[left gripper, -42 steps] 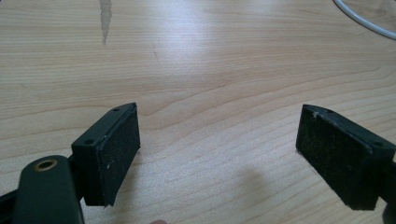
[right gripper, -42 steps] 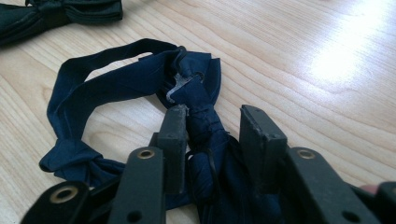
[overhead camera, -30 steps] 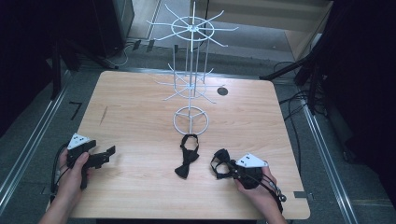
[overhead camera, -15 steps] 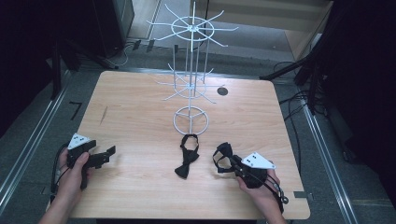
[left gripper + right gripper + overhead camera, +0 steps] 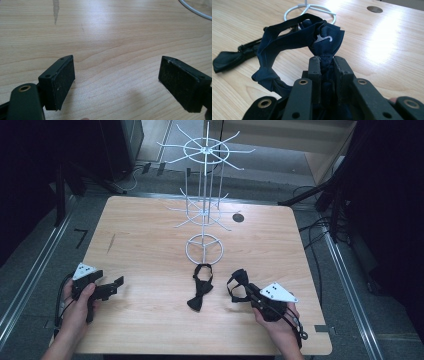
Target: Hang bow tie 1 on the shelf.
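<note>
My right gripper [image 5: 246, 289] [image 5: 327, 61] is shut on a dark blue bow tie [image 5: 237, 283] [image 5: 322, 37]; its strap loops out to the left and a small metal hook shows on its front. It is held just above the table at the front right. A second, black bow tie [image 5: 201, 290] [image 5: 234, 56] lies flat on the wood in front of the white wire display stand [image 5: 205, 195], whose ring base [image 5: 309, 10] rests on the table. My left gripper [image 5: 114, 285] [image 5: 116, 82] rests at the front left, open, with bare wood between its pads.
The wooden table [image 5: 150, 240] has a round cable hole [image 5: 238, 217] [image 5: 374, 9] at the back right and a dark streak [image 5: 111, 242] [image 5: 56, 10] at the left. Metal rails and cables run on the floor along both sides.
My right gripper has shifted slightly right and toward the front edge with the blue bow tie in it. The left gripper and the black bow tie have not moved.
</note>
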Motion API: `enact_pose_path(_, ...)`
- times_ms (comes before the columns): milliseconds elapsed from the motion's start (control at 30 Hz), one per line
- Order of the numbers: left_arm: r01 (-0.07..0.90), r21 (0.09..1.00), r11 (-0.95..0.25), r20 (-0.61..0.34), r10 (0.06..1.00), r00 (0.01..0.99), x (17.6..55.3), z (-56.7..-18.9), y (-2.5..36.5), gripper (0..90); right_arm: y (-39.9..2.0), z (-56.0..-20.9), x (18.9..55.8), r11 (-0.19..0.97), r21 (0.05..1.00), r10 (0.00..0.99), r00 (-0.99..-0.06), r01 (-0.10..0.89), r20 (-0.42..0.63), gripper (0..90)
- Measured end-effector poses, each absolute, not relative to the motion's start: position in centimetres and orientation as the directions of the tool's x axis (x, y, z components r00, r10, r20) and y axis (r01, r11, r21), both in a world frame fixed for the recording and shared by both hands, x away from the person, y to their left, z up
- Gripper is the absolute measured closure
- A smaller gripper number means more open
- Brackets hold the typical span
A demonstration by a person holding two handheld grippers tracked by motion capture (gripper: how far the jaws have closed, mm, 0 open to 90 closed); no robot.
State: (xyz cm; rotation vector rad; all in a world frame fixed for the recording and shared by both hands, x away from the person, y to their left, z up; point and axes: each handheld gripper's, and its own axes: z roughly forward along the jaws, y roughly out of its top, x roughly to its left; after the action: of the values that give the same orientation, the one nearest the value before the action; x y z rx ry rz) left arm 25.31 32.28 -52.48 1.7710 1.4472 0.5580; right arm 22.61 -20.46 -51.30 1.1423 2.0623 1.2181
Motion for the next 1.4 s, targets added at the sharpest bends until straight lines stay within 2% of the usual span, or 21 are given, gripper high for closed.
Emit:
enact_pose_path(1067,0.621,0.782,-0.06,-0.129,0.958,0.256,25.3,-52.5,32.3,14.3,-19.5,-49.3,23.9,0.147,0.924,0.867,-0.496,0.354,0.052,78.5)
enact_pose_path(1400,0.622,0.781,-0.063,-0.128,0.958,0.257,25.3,-52.5,32.3,14.3,-18.1,-47.7,25.0,0.124,0.939,0.869,-0.492,0.322,0.054,78.5)
